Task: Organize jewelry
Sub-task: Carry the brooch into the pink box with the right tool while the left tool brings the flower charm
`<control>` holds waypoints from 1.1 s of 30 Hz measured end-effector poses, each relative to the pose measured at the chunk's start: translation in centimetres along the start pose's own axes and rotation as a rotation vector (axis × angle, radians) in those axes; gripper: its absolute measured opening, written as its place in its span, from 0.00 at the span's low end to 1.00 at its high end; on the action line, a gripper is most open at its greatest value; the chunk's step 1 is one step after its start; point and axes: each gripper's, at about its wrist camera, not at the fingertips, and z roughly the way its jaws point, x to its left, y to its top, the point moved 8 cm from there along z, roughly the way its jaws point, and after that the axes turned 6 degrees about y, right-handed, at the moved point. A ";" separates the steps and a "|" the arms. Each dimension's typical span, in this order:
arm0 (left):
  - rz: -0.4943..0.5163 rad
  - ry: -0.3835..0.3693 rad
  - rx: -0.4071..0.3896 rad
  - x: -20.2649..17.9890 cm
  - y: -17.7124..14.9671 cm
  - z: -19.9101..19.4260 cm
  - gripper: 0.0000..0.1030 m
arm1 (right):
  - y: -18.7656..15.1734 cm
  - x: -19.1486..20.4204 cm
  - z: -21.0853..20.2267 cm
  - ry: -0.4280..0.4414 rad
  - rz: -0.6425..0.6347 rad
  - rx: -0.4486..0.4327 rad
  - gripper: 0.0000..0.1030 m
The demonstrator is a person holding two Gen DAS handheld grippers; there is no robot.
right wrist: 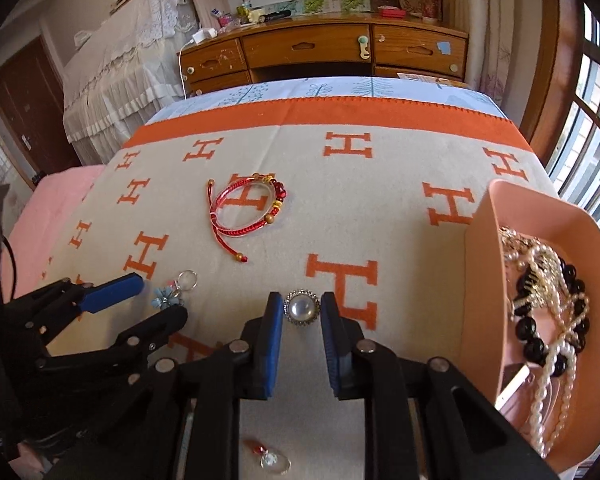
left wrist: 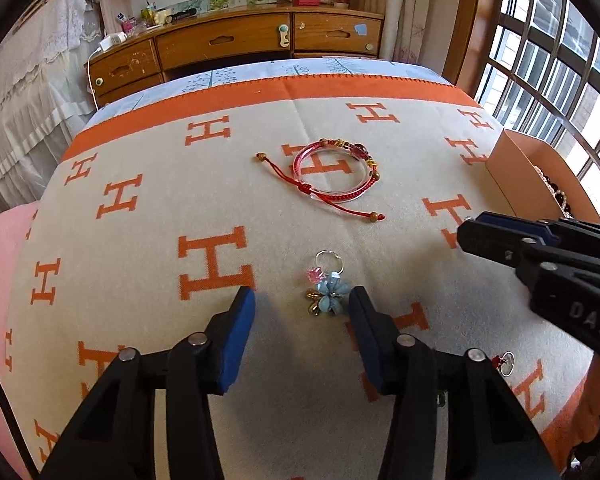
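Blanket (left wrist: 148, 248), beige with orange H letters and an orange border, covers the bed; all loose jewelry lies on it.

Peach tray (right wrist: 480, 240) sits at the blanket's right edge. Inside: a black bead bracelet (right wrist: 540, 320) tangled with pearl strands (right wrist: 556, 400) and a gold-tone chain.

Left gripper (left wrist: 302, 300): jaws partly open, blue pads straddling a flower charm (left wrist: 327, 294) with blue petals, a pink bead and a wire ring. The charm lies close against the right-hand pad; contact cannot be told. Nothing lifted.

Right gripper (right wrist: 301, 307): jaws narrow, 1 pad at each side of a round pearl brooch (right wrist: 302, 307) with a sparkly rim. Pads sit just beside its rim; whether they press on it cannot be told. Brooch rests on the blanket, near the tray.

Red cord bracelet (left wrist: 334, 172), with gold and dark beads, lies farther up the blanket over a clear bangle, well apart from both grippers.

A small red-beaded ring charm (left wrist: 506, 361) lies near the blanket's near edge.
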 end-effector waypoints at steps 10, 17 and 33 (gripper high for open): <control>0.001 0.027 -0.062 -1.3 -0.3 -1.1 0.15 | -2.6 -5.3 -7.8 0.091 0.216 -0.158 0.18; 0.012 -0.020 -0.130 -3.9 1.3 -5.4 0.15 | -3.9 -10.7 -12.7 0.020 0.334 -0.281 0.18; 0.128 -0.322 -0.079 -18.5 6.5 -7.4 0.15 | -5.7 -15.1 -12.9 0.046 0.473 -0.272 0.20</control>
